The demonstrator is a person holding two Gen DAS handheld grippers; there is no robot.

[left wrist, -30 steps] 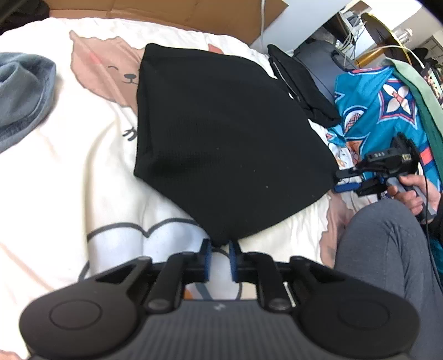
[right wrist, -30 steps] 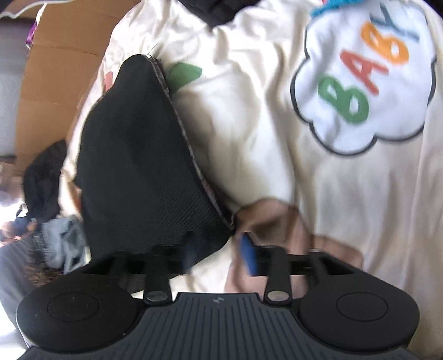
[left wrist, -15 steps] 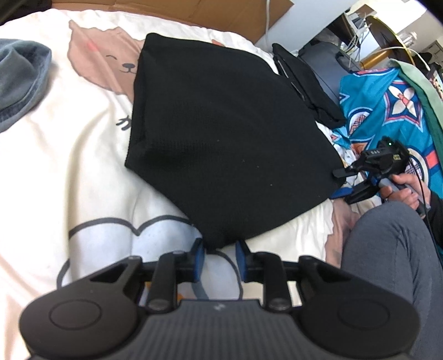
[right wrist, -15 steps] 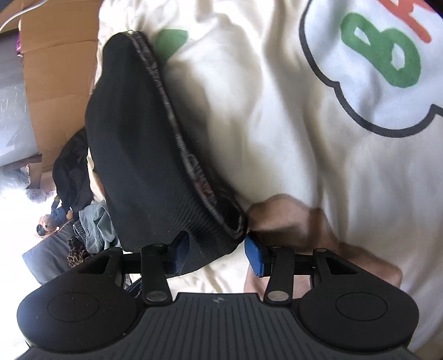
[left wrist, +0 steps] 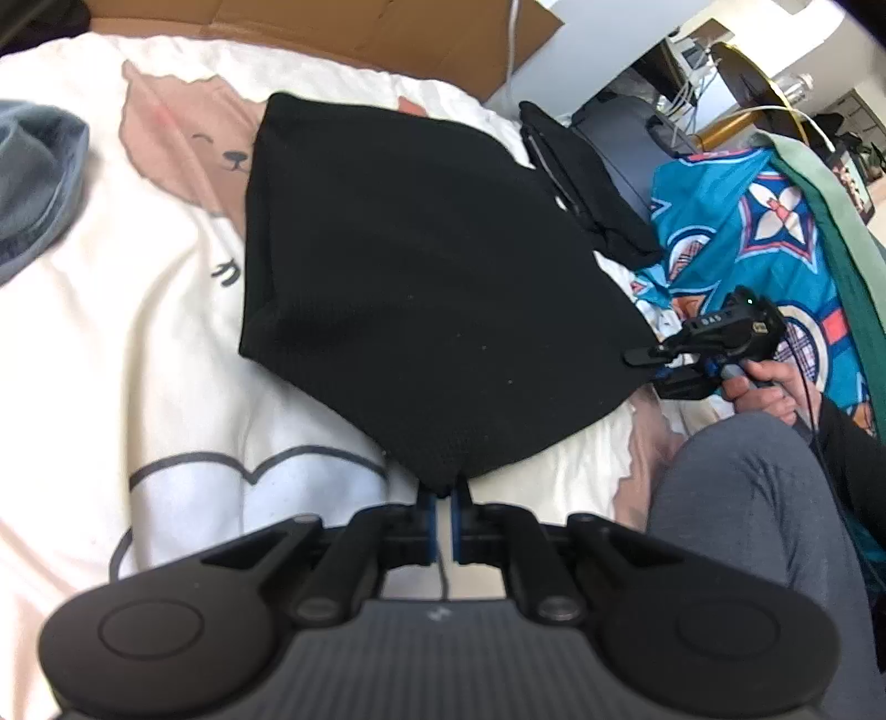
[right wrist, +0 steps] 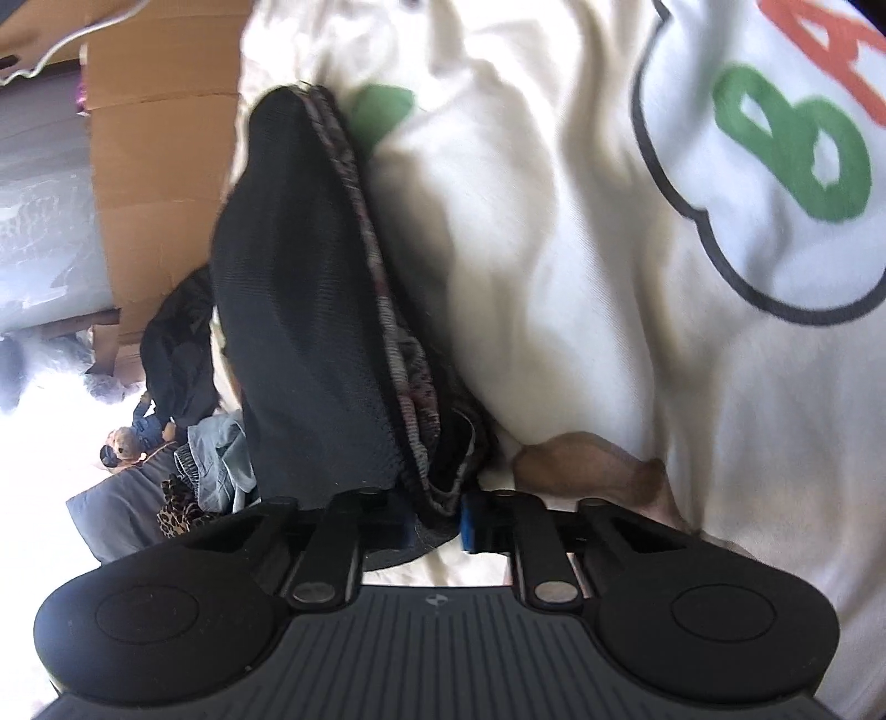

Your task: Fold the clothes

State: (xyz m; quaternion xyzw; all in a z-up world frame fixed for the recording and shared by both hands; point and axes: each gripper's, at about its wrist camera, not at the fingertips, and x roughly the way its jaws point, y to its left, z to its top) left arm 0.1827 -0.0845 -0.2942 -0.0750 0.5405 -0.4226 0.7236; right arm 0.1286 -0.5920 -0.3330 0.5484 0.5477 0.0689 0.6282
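Observation:
A black knit garment (left wrist: 421,288) lies folded flat on the white cartoon-print bed cover (left wrist: 111,332). My left gripper (left wrist: 442,515) is shut on its near corner, with the blue pads pinched tight around the fabric. In the right wrist view the same garment (right wrist: 310,310) shows its stacked folded edge with a patterned lining. My right gripper (right wrist: 437,526) is shut on that thick edge. The left wrist view shows the right gripper (left wrist: 659,363) at the garment's right corner, held by a hand (left wrist: 758,382).
A grey-blue garment (left wrist: 33,183) lies at the far left. Another black garment (left wrist: 587,188) lies behind, next to a blue patterned cloth (left wrist: 736,232) and a green one (left wrist: 830,221). Cardboard (left wrist: 360,27) lines the far side. A knee in grey trousers (left wrist: 747,498) is at the right.
Both grippers went from open to shut: the left closed on the garment's near corner, and the right moved in and closed on the folded edge.

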